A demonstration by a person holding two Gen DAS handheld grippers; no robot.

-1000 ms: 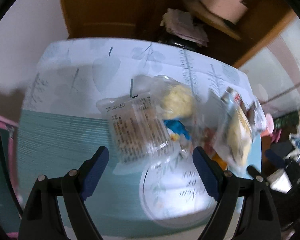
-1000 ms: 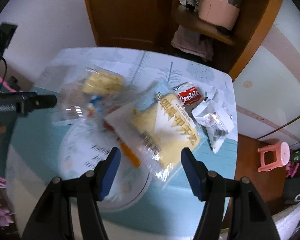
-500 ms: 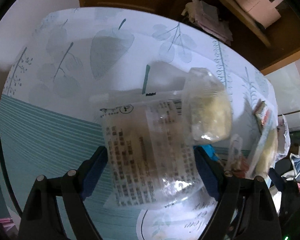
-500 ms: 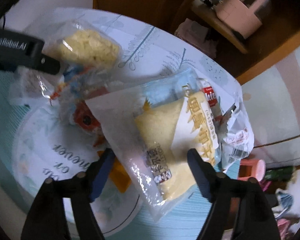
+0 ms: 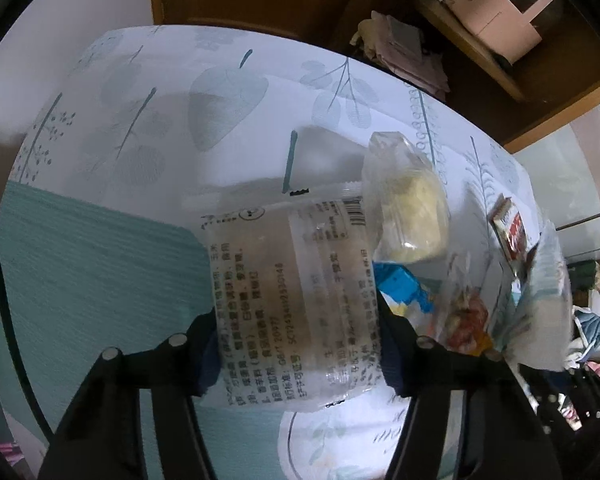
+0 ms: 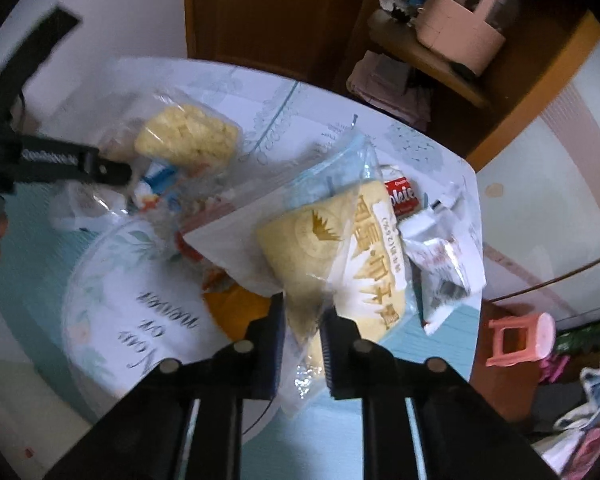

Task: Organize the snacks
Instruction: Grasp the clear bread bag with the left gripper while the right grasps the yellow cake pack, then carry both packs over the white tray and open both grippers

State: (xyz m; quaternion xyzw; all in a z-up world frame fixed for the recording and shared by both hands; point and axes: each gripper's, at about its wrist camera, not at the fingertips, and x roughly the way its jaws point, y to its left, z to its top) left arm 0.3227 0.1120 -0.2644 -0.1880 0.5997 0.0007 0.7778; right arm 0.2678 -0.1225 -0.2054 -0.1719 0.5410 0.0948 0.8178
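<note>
A clear snack packet (image 5: pixel 292 280) with printed text lies on the tablecloth, partly over a white plate (image 5: pixel 340 440). My left gripper (image 5: pixel 300 344) points down over it; its jaws are closing and the pads press the packet's two long sides. In the right wrist view a yellow cake packet (image 6: pixel 340 248) lies tilted over the plate (image 6: pixel 112 300). My right gripper (image 6: pixel 304 336) is shut on its near corner, pinching wrapper and cake.
A bag of yellow puffed snack (image 5: pixel 412 216) (image 6: pixel 188 136), a red cookie pack (image 6: pixel 402 196) and a crumpled white wrapper (image 6: pixel 444 264) lie around the plate. A pink stool (image 6: pixel 520 336) stands past the table's right edge. A wooden shelf with a pink basket (image 6: pixel 460 36) is behind.
The left gripper has sunk onto the clear packet and its jaws have narrowed against it. The right gripper's wide jaws have snapped shut on the yellow cake packet's corner.
</note>
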